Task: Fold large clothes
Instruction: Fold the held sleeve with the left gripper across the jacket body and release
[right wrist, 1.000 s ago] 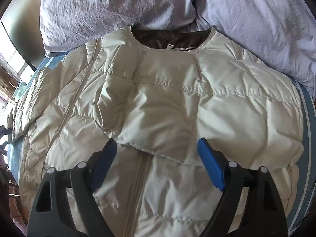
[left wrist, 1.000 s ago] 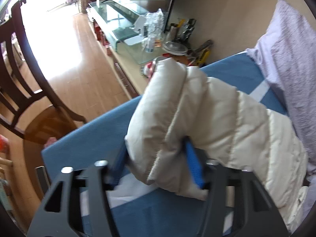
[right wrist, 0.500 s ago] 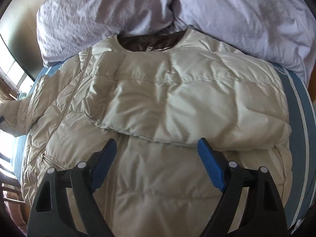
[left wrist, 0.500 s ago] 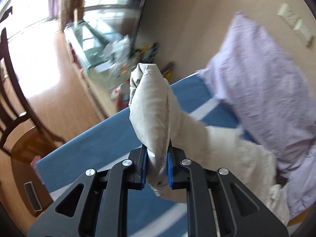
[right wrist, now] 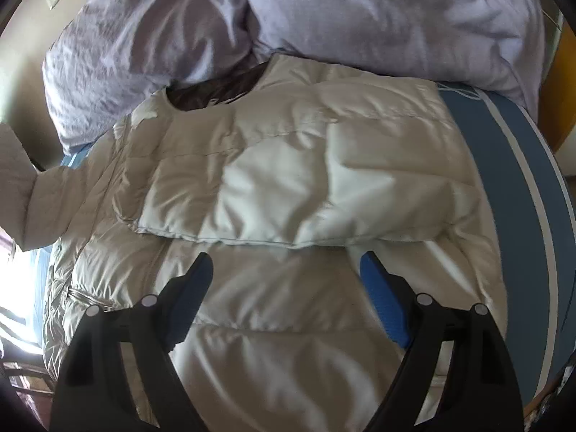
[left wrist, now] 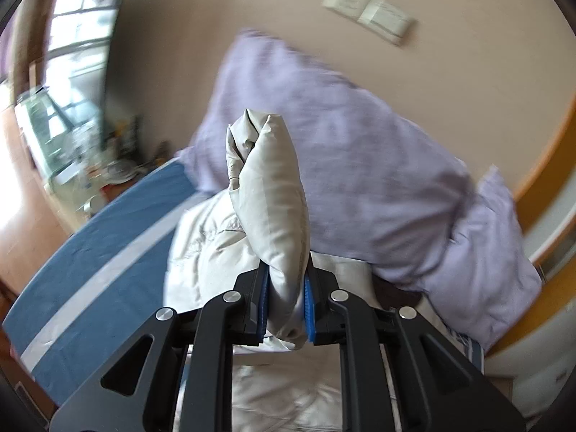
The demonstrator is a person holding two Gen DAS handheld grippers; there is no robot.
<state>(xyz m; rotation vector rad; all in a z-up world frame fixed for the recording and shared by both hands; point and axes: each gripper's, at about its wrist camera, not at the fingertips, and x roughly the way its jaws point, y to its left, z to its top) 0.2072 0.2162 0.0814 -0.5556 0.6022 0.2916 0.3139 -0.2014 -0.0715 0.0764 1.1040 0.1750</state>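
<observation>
A cream puffer jacket (right wrist: 288, 187) lies face up on the blue bed, collar toward the pillows. Its right sleeve is folded across the chest. My left gripper (left wrist: 286, 302) is shut on the cuff of the other sleeve (left wrist: 273, 194) and holds it up above the jacket body (left wrist: 201, 252). That lifted sleeve shows at the left edge of the right wrist view (right wrist: 25, 187). My right gripper (right wrist: 288, 280) is open and empty, hovering just above the jacket's middle below the folded sleeve.
Two lilac pillows (right wrist: 360, 14) lie against the beige wall behind the collar, also in the left wrist view (left wrist: 360, 165). The blue bed sheet with pale stripes (right wrist: 518, 165) shows to the right of the jacket. A cluttered glass-topped cabinet (left wrist: 72, 136) stands beyond the bed's left side.
My left gripper has shut on the sleeve cuff, lifted it off the bed and swung it toward the pillows and the jacket body. My right gripper stayed open, drifting slightly over the jacket.
</observation>
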